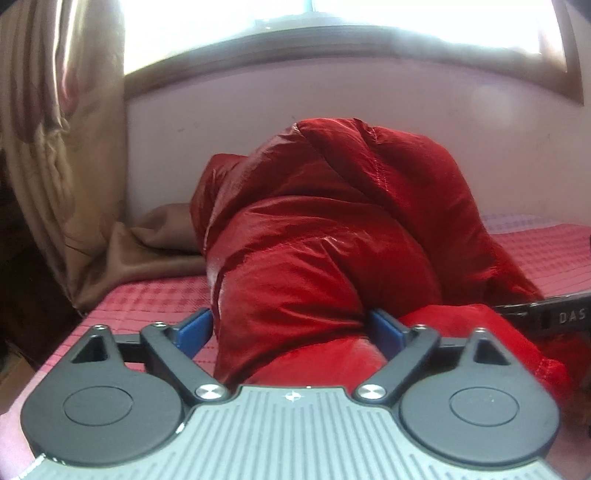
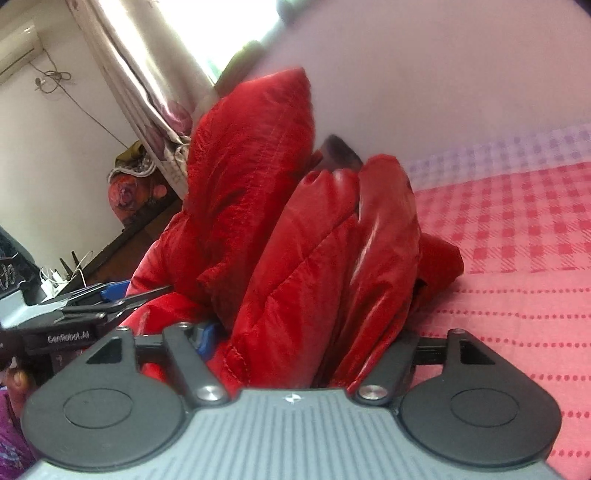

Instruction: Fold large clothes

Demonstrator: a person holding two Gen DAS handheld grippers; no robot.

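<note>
A shiny red padded jacket [image 1: 325, 229] is bunched up high on the bed. My left gripper [image 1: 295, 328] is shut on a thick fold of it, its blue pads [image 1: 195, 330] pressing either side. In the right wrist view the same jacket [image 2: 295, 240] stands in tall folds, and my right gripper [image 2: 303, 336] is shut on a bundle of it; only its left blue pad [image 2: 205, 338] shows. The left gripper [image 2: 92, 306] also appears at the left of that view, and the right gripper's body [image 1: 546, 314] at the right edge of the left wrist view.
The bed has a pink checked cover [image 2: 517, 258] [image 1: 147, 299]. A brown blanket [image 1: 155, 240] and a curtain [image 1: 55, 129] lie at its far left, with a wall and window [image 1: 332, 33] behind. Clutter and cables [image 2: 59, 277] sit on the left.
</note>
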